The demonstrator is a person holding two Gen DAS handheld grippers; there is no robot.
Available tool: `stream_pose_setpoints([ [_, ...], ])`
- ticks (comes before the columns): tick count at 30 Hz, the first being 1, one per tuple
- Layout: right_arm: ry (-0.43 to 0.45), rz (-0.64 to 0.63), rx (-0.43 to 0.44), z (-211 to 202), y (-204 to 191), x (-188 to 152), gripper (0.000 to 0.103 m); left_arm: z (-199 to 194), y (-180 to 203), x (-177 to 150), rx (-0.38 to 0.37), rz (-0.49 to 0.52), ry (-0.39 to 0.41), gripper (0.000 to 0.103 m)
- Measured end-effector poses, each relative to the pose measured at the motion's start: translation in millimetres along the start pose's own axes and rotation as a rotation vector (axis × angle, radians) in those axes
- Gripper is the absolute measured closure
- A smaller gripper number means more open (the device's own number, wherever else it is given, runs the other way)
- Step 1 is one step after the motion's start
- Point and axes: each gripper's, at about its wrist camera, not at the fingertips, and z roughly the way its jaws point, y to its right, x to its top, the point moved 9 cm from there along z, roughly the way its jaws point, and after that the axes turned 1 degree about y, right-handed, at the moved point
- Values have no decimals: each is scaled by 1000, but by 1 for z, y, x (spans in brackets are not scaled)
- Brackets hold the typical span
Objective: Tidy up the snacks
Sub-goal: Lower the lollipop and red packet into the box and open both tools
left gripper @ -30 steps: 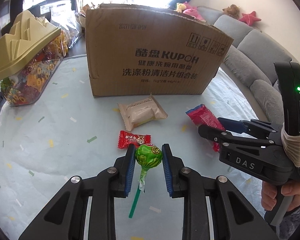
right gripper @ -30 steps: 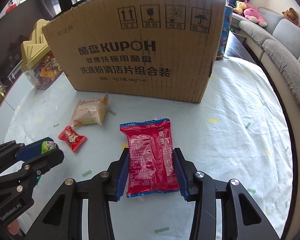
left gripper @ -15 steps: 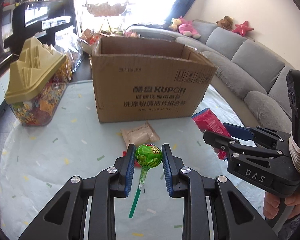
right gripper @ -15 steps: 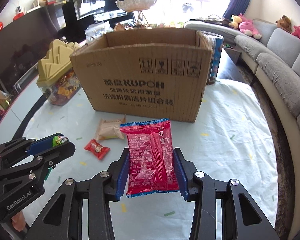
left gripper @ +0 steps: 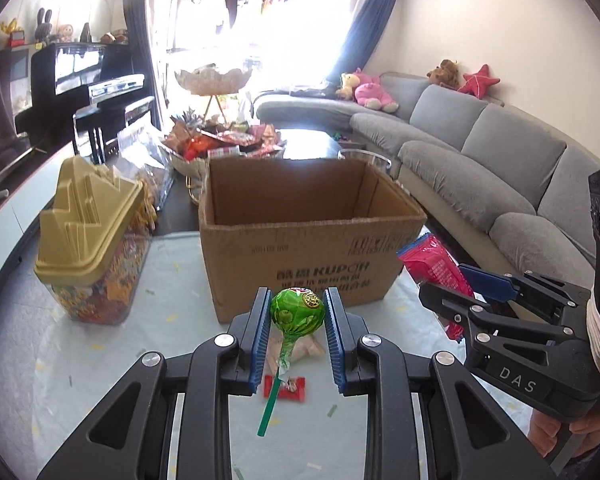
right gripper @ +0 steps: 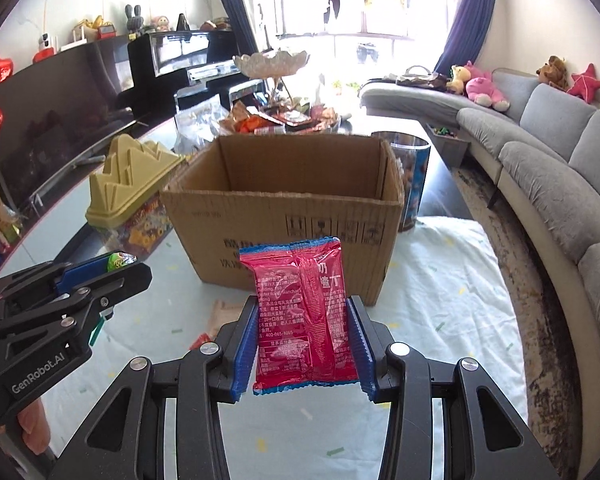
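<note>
My left gripper (left gripper: 297, 312) is shut on a green lollipop (left gripper: 297, 312), held above the table in front of the open cardboard box (left gripper: 300, 232); its green stick hangs down. My right gripper (right gripper: 302, 344) is shut on a red snack packet (right gripper: 304, 316), also raised in front of the box (right gripper: 284, 216). The packet also shows in the left wrist view (left gripper: 436, 264), and the lollipop's head in the right wrist view (right gripper: 118, 261). A beige wrapped snack (left gripper: 306, 346) and a small red candy (left gripper: 288, 388) lie on the table below.
A clear candy jar with a gold lid (left gripper: 92, 248) stands left of the box. A clear cylinder container (right gripper: 412, 184) stands behind the box's right corner. A tiered snack bowl (left gripper: 216, 128) sits beyond. A grey sofa (left gripper: 500, 184) runs along the right.
Both grippers have risen with their snacks, from table level to about the box's rim height. The inside of the box has come into view. Both grips are unchanged.
</note>
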Motion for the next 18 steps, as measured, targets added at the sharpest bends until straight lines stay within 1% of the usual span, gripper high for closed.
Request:
stream_pose_setpoints([
  [9,65,0,-7,-4,1,46,60,-1,-3,47,8,24,60,76],
  [18,91,-6,-16,5,2,81,60,17,-12,79,23,26,78,76],
])
